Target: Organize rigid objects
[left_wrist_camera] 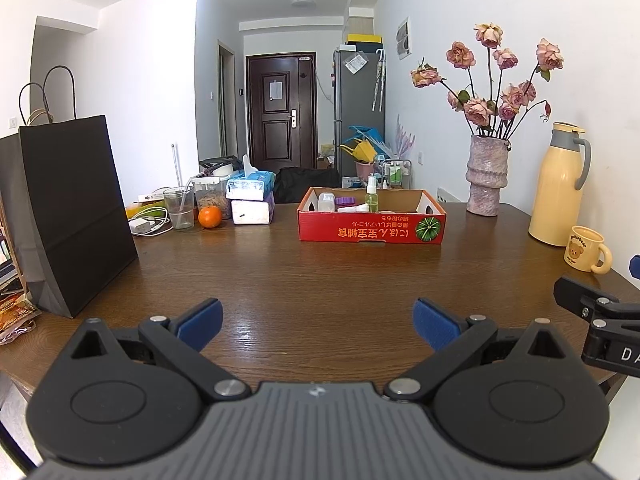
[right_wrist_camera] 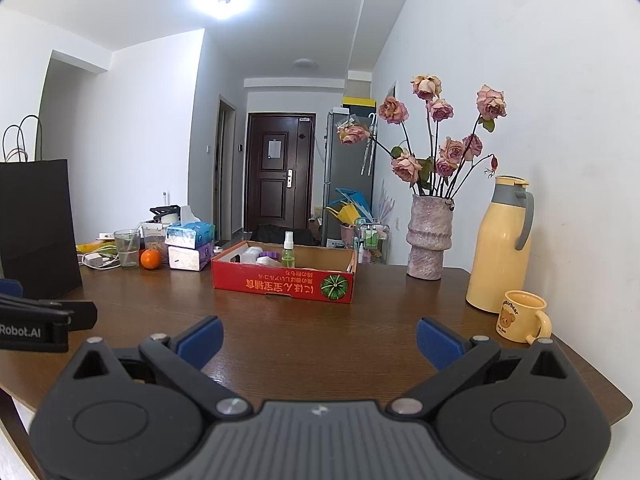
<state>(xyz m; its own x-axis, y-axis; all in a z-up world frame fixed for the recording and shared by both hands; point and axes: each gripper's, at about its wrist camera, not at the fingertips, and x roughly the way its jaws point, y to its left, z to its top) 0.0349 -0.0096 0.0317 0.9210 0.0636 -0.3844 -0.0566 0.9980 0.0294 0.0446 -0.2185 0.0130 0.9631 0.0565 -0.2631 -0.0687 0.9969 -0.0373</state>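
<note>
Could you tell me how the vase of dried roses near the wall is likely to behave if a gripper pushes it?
The vase looks tall on a narrower foot, with long rose stems spreading high above it, so a high push would probably tip it. Its rough surface suggests ceramic, so it is likely heavy and breakable. The dried blooms would probably shed.

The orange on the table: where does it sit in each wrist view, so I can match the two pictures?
Left wrist: the orange is left of centre at the far table edge, between the clear glass and the stacked tissue packs.
Right wrist: the orange is further left, between the same two.
Shared landmark: the red cardboard box stands to its right in both.
</note>
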